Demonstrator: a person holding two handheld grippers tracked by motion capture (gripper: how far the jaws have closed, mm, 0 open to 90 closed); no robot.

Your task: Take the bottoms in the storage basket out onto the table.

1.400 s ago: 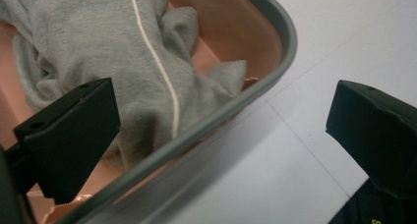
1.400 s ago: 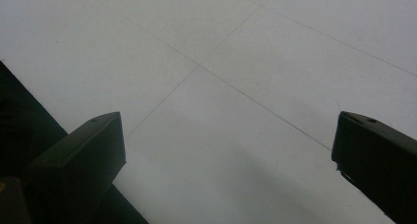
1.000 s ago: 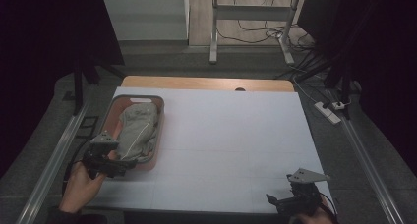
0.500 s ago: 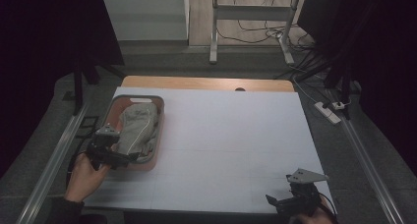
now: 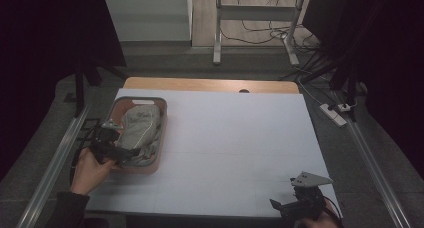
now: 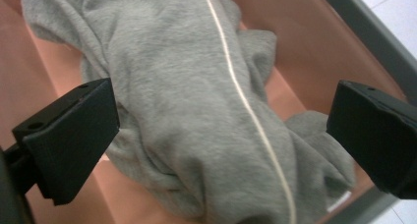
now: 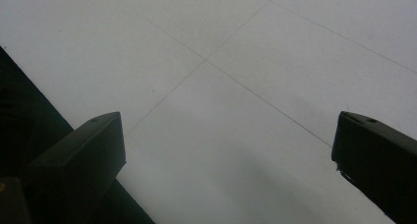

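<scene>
High view: a white rectangular table [image 5: 235,153] with faint grid lines, with a wooden strip along its far edge. At about 9 o'clock on the table sits a salmon-pink plastic basket with a grey rim [image 5: 161,133]. Inside it lies a crumpled grey fleece garment with a thin cream stripe [image 5: 140,130]; it takes up most of the basket floor.

Left gripper [image 5: 122,155]: held in the person's left hand [image 5: 90,170] at the basket's near-left rim, roughly 8 o'clock on the table, pointing into the basket. In the left gripper view the left gripper [image 6: 221,135] has its jaws spread wide, one on either side of the grey garment [image 6: 196,111], with the cream stripe running between them. The left jaw sits just beside the cloth; whether it touches cannot be told. The right jaw stands apart from it, over the basket's pink wall [image 6: 314,47]. Nothing is held.

Right gripper [image 5: 282,208]: at about 5 o'clock, at the near edge of the table, grey three-cornered plate on top. In the right gripper view the right gripper [image 7: 228,155] is wide open over bare white table [image 7: 236,62], holding nothing.
</scene>
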